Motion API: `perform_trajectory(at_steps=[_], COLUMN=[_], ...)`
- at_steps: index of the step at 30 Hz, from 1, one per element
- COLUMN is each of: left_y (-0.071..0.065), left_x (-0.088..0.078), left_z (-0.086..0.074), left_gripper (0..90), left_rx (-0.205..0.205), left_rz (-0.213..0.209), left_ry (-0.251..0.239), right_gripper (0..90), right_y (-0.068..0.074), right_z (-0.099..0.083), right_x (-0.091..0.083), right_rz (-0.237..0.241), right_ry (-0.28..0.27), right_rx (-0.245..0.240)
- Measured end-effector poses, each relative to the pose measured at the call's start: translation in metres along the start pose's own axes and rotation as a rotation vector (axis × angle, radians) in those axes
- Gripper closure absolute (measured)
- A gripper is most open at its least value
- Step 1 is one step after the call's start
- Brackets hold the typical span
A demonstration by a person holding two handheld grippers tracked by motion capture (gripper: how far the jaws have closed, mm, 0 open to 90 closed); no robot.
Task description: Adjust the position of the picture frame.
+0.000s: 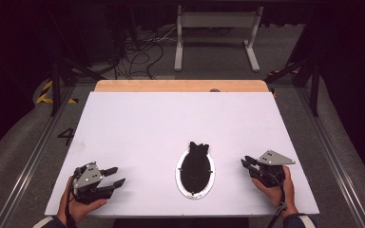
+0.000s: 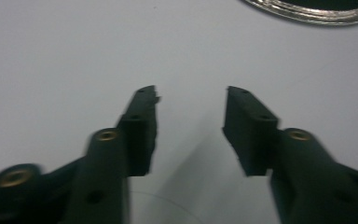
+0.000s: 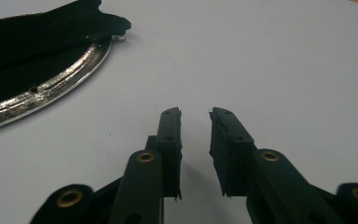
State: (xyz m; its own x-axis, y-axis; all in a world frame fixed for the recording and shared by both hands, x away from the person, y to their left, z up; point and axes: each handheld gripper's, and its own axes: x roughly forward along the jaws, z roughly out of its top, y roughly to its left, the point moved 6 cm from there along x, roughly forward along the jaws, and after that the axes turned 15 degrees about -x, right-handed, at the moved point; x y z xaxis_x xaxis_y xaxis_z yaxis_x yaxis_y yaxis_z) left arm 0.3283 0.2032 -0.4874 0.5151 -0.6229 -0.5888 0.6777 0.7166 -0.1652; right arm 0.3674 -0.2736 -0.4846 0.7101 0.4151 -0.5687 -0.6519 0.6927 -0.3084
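Both hands sat at the near edge of the white counter (image 1: 171, 123) in the high view. Left gripper (image 1: 116, 176) lay near the front left corner, jaws apart with nothing between them, pointing right toward the oval silver-rimmed metal dish (image 1: 178, 178). Right gripper (image 1: 247, 164) sat near the front right, grey three-cornered plate on top, jaws pointing left toward the same dish, narrow gap, nothing held. Dish lay between the two grippers, near the front edge, apart from both. Black crumpled cloth (image 1: 196, 164) filled the dish and stuck out over its far end. Light wooden strip (image 1: 180, 86) ran along the counter's far edge. Grey floor with loose cables and a white metal frame (image 1: 216, 35) lay beyond.

Left gripper view: two black jaws (image 2: 191, 130) stood released, bare white counter (image 2: 74, 56) between and under them. Shiny dish rim (image 2: 307, 14) showed at the top right, well clear of the tips.

Right gripper view: black jaws (image 3: 196, 135) stood close together yet not touching, nothing pinched, white counter (image 3: 284, 60) below. Silver dish rim (image 3: 51, 88) curved at the upper left with the black cloth (image 3: 42, 32) draped over it, apart from the jaw tips.
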Motion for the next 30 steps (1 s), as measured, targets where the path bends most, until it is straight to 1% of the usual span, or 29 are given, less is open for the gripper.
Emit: perform_trajectory(at_steps=[1, 2, 3, 4, 5, 6, 7, 8, 9, 10, 11, 12, 13, 14, 15, 16, 17, 18, 20, 21, 22, 23, 24, 25, 26, 27, 28, 29, 30], left_y=[-0.003, -0.010, -0.010, -0.014, -0.019, -0.023, -0.027, -0.037, -0.037, -0.041, -0.047, -0.057, -0.064, -0.076, -0.083, -0.083, -0.089, -0.094, -0.101, -0.103, -0.107, -0.114, -0.119, -0.127, -0.134, -0.141, -0.147, -0.152, -0.156], left_x=[0.001, 0.004, 0.004, 0.005, 0.007, 0.010, 0.014, 0.021, 0.021, 0.025, 0.029, 0.034, 0.039, 0.046, 0.051, 0.051, 0.056, 0.060, 0.069, 0.073, 0.076, 0.080, 0.081, 0.083, 0.085, 0.087, 0.090, 0.093, 0.094], left_z=[0.000, 0.001, 0.001, 0.002, 0.003, 0.003, 0.004, 0.004, 0.004, 0.005, 0.007, 0.008, 0.010, 0.012, 0.013, 0.013, 0.015, 0.017, 0.020, 0.021, 0.021, 0.021, 0.020, 0.019, 0.019, 0.019, 0.019, 0.020, 0.021], left_gripper=[68.2, 76.5, 83.4, 83.4, 87.3, 89.7, 89.8, 89.9, 89.8, 89.8, 89.8, 89.7, 89.8, 89.8, 89.8, 89.9, 89.9, 89.9, 89.9, 89.9, 89.9, 89.9, 89.9, 89.8, 89.8, 89.7, 89.7, 89.6, 89.5], left_rx=[0.004, 0.025, 0.025, 0.034, 0.028, 0.039, 0.046, 0.044, 0.044, 0.051, 0.061, 0.076, 0.097, 0.117, 0.131, 0.131, 0.141, 0.153, 0.151, 0.150, 0.145, 0.152, 0.169, 0.198, 0.220, 0.231, 0.227, 0.219, 0.225], left_rz=[-0.009, -0.033, -0.033, -0.049, -0.079, -0.086, -0.090, -0.127, -0.127, -0.133, -0.151, -0.173, -0.187, -0.205, -0.210, -0.210, -0.211, -0.215, -0.229, -0.237, -0.259, -0.288, -0.298, -0.312, -0.325, -0.333, -0.340, -0.356, -0.360], left_ry=[0.008, 0.026, 0.026, 0.033, 0.034, 0.046, 0.060, 0.081, 0.081, 0.087, 0.096, 0.107, 0.113, 0.125, 0.130, 0.130, 0.136, 0.144, 0.151, 0.157, 0.164, 0.179, 0.188, 0.198, 0.201, 0.202, 0.199, 0.201, 0.198], right_gripper=[80.7, 83.2, 85.4, 85.4, 87.3, 89.5, 90.0, 90.0, 90.0, 90.0, 90.0, 90.0, 90.0, 90.0, 90.0, 90.0, 90.0, 90.0, 90.0, 90.0, 90.0, 90.0, 90.0, 90.0, 90.0, 90.0, 90.0, 90.0, 90.0], right_y=[0.000, 0.000, 0.000, 0.000, 0.000, 0.000, 0.000, 0.001, 0.001, 0.002, 0.003, 0.004, 0.005, 0.007, 0.011, 0.011, 0.021, 0.021, 0.032, 0.036, 0.040, 0.042, 0.043, 0.043, 0.040, 0.035, 0.030, 0.027, 0.026], right_z=[0.002, 0.004, 0.008, 0.008, 0.012, 0.017, 0.023, 0.027, 0.027, 0.036, 0.040, 0.044, 0.050, 0.053, 0.056, 0.056, 0.056, 0.056, 0.055, 0.053, 0.051, 0.048, 0.046, 0.046, 0.048, 0.053, 0.058, 0.063, 0.067], right_x=[0.002, 0.003, 0.005, 0.005, 0.007, 0.010, 0.013, 0.016, 0.016, 0.023, 0.026, 0.030, 0.037, 0.043, 0.052, 0.052, 0.058, 0.058, 0.057, 0.056, 0.055, 0.054, 0.054, 0.055, 0.056, 0.057, 0.060, 0.062, 0.065], right_rz=[0.005, 0.011, 0.018, 0.018, 0.024, 0.030, 0.038, 0.048, 0.048, 0.055, 0.061, 0.066, 0.074, 0.088, 0.124, 0.124, 0.177, 0.177, 0.211, 0.230, 0.242, 0.246, 0.240, 0.232, 0.217, 0.205, 0.192, 0.179, 0.178], right_ry=[-0.001, -0.005, -0.010, -0.010, -0.017, -0.023, -0.031, -0.035, -0.035, -0.040, -0.042, -0.036, -0.032, -0.027, -0.001, -0.001, 0.031, 0.031, 0.049, 0.053, 0.058, 0.066, 0.074, 0.072, 0.062, 0.038, 0.016, 0.003, -0.007], right_rx=[-0.001, -0.001, -0.004, -0.004, -0.006, -0.004, -0.001, 0.001, 0.001, -0.007, -0.009, -0.018, -0.026, -0.028, -0.040, -0.040, -0.055, -0.055, -0.081, -0.083, -0.086, -0.091, -0.097, -0.101, -0.098, -0.083, -0.063, -0.051, -0.041])
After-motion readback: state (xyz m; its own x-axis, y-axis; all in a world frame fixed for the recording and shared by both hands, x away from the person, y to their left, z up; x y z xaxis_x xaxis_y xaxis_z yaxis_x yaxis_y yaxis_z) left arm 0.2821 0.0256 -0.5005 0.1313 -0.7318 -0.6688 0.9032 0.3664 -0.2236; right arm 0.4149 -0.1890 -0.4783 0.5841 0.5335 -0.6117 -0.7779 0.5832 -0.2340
